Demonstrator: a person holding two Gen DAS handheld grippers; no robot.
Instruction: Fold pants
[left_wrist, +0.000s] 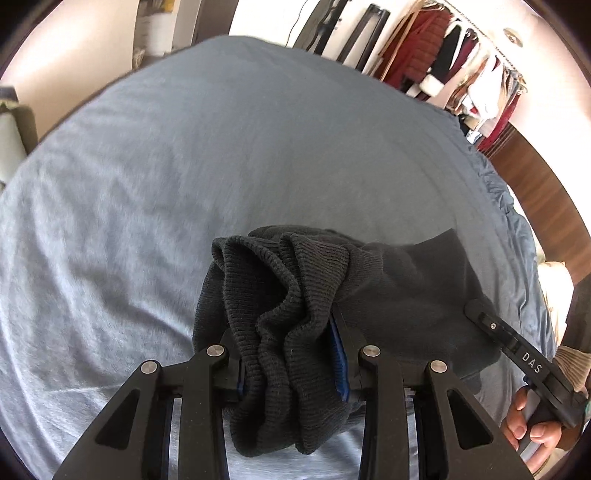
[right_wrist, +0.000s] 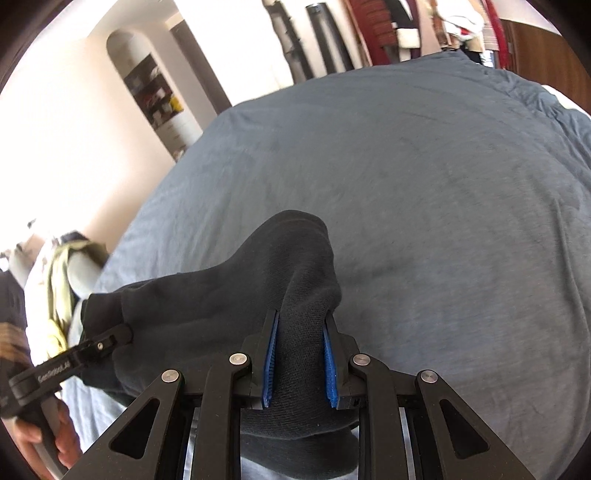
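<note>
The dark knit pants (left_wrist: 399, 295) are held up over a grey-blue bed sheet (left_wrist: 184, 184). My left gripper (left_wrist: 291, 339) is shut on their bunched ribbed edge (left_wrist: 280, 295). My right gripper (right_wrist: 300, 354) is shut on another edge of the same pants (right_wrist: 207, 306), with blue pads (right_wrist: 270, 362) pressing the fabric. The cloth spans between the two grippers. The right gripper's body (left_wrist: 517, 350) shows at the right of the left wrist view, and the left gripper's body (right_wrist: 74, 358) shows at the left of the right wrist view.
The bed sheet (right_wrist: 424, 184) fills most of both views. A rack of hanging clothes (left_wrist: 461, 74) stands beyond the bed's far right. An arched wall shelf (right_wrist: 155, 92) and a pile of laundry (right_wrist: 55, 280) lie to the left.
</note>
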